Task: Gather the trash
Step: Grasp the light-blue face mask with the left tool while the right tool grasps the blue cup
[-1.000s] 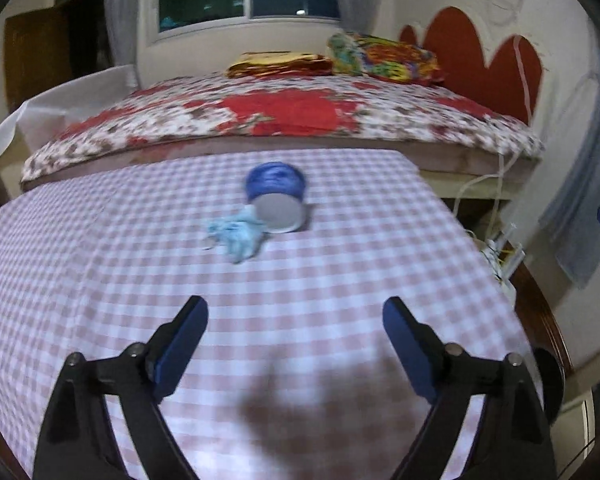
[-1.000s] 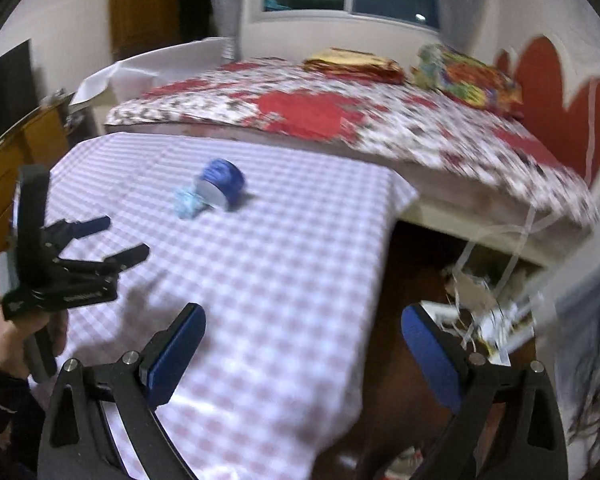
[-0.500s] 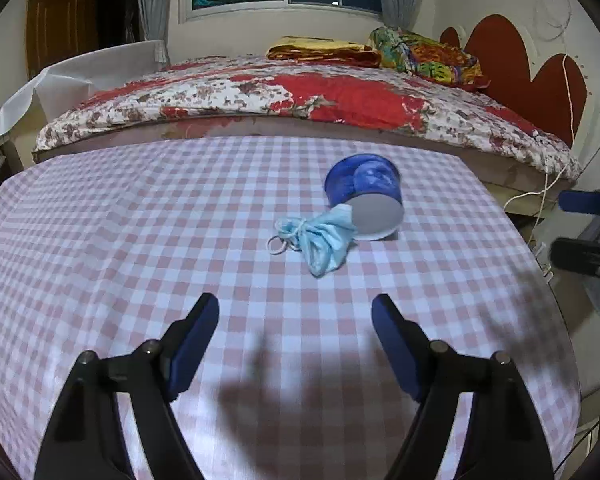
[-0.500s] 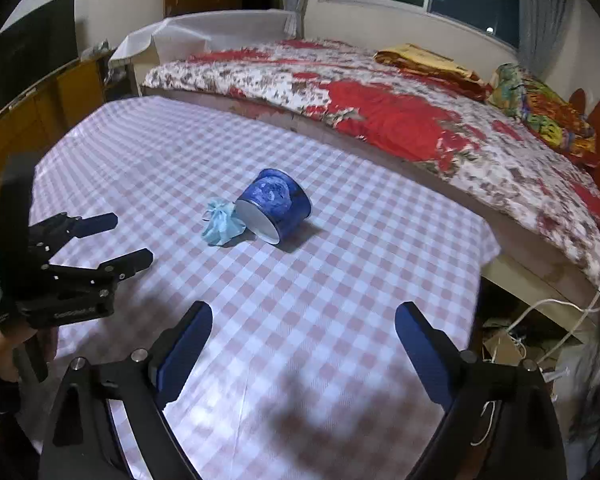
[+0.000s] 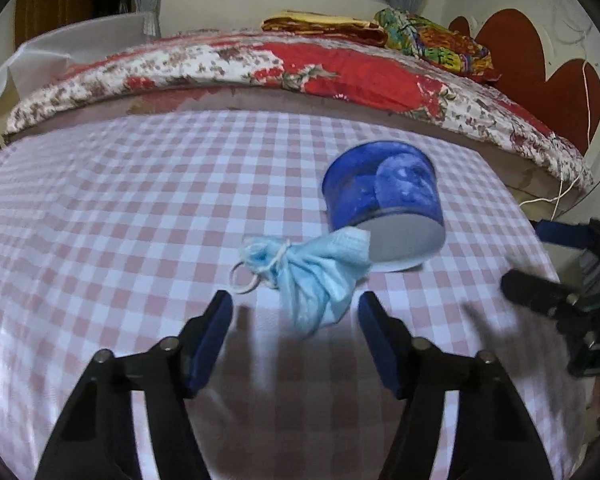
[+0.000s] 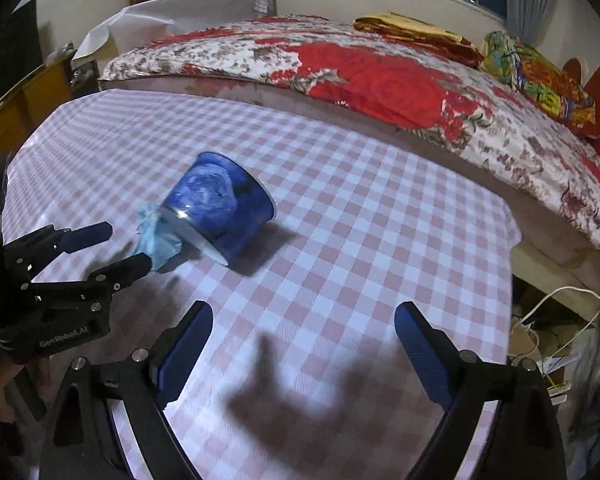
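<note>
While the blue paper cup [image 5: 384, 196] lies tipped on the checked tablecloth [image 5: 120, 208], a crumpled blue face mask [image 5: 312, 272] rests at its mouth.
Left gripper [image 5: 296, 312] jaws are closing, the mask's near end between them, untouched; right gripper [image 6: 304, 328] gapes wide over bare cloth.

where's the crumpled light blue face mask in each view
Left wrist: the crumpled light blue face mask lies centre frame, just ahead of the left gripper, whose jaws are closing.
Right wrist: the mask sits left of centre, by the left gripper's tips.
Shared landmark: the tipped blue paper cup, its mouth touching the mask.
</note>
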`<move>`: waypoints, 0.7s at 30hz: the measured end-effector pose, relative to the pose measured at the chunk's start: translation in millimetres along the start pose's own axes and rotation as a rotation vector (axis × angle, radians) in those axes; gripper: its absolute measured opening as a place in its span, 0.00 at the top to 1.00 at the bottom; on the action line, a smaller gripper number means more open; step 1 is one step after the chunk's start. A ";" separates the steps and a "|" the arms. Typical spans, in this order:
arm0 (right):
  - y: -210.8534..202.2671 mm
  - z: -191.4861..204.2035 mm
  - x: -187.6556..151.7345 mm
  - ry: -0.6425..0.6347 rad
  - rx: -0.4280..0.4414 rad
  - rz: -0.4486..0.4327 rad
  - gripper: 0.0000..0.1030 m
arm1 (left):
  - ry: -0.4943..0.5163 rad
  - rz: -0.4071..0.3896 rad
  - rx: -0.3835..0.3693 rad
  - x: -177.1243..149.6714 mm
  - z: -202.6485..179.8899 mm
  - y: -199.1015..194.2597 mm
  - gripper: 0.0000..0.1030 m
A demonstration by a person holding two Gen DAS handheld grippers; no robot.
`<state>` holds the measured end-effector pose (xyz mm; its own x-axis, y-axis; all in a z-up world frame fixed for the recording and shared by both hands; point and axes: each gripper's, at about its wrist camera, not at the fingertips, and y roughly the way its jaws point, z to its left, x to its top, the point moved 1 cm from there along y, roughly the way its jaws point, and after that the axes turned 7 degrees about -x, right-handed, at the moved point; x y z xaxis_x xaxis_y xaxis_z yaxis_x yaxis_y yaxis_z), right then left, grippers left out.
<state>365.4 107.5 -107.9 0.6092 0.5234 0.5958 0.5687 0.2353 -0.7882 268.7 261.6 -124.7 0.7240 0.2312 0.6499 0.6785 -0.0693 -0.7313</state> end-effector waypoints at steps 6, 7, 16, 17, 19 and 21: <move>16.2 7.2 4.9 0.016 0.019 0.014 0.09 | -0.039 0.024 -0.027 3.0 7.7 12.7 0.80; 16.9 7.7 5.7 0.014 0.022 0.014 0.09 | -0.050 0.018 -0.033 3.8 10.4 11.5 0.82; 13.8 30.8 19.2 -0.003 0.070 -0.015 0.09 | -0.070 -0.026 0.017 -1.4 37.6 -12.1 0.84; 15.3 34.9 21.4 -0.014 0.074 -0.013 0.09 | -0.072 -0.022 0.019 -1.7 40.5 -12.4 0.84; 20.4 43.0 26.3 -0.040 0.071 -0.010 0.09 | -0.075 -0.014 0.022 -1.9 44.7 -12.0 0.84; 27.8 49.4 33.6 -0.058 0.067 -0.008 0.09 | -0.080 -0.011 0.025 -0.9 47.6 -10.7 0.84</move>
<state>374.4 172.1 -117.4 0.5706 0.5672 0.5938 0.5338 0.2932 -0.7931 255.0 308.3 -127.3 0.7036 0.3084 0.6402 0.6825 -0.0426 -0.7297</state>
